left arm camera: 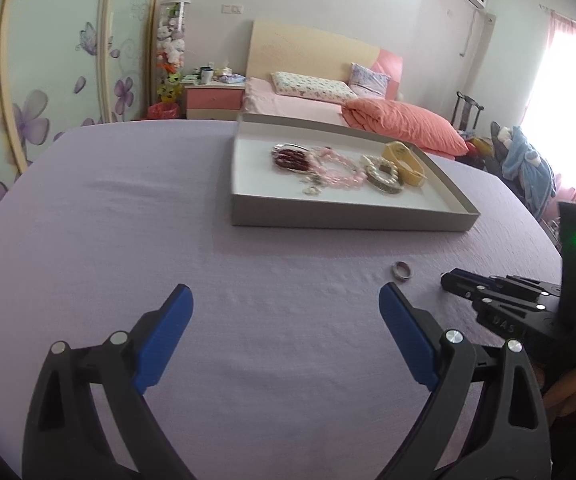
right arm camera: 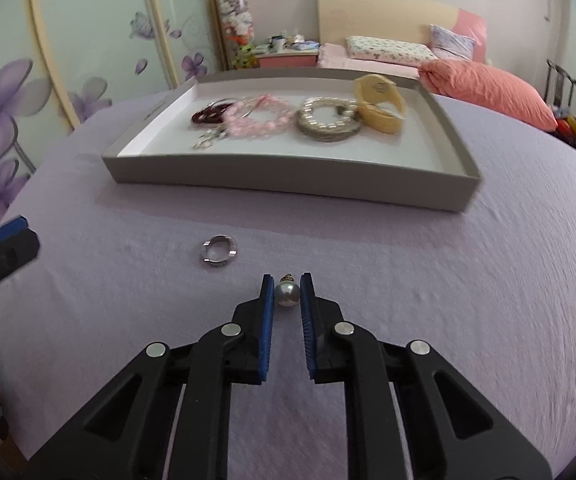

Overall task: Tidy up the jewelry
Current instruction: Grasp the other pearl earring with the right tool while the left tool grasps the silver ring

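Note:
A grey tray (right arm camera: 288, 176) on the lilac tablecloth holds a dark red bracelet (right arm camera: 208, 114), a pink bead necklace (right arm camera: 262, 120), a pearl bracelet (right arm camera: 327, 120) and a yellow bangle (right arm camera: 381, 102). A silver ring (right arm camera: 219, 251) lies on the cloth in front of it, also in the left wrist view (left arm camera: 401, 271). My right gripper (right arm camera: 287, 294) is shut on a pearl earring (right arm camera: 286, 295), low over the cloth. My left gripper (left arm camera: 286, 302) is open and empty, left of the ring. The tray shows in the left view (left arm camera: 347, 216).
The table is round with a lilac cloth (right arm camera: 467, 300). Behind it stand a pink bed (right arm camera: 447, 64), a nightstand (right arm camera: 286, 56) and a flowered wardrobe (right arm camera: 68, 60). The right gripper's body (left arm camera: 519, 308) lies to the right of my left gripper.

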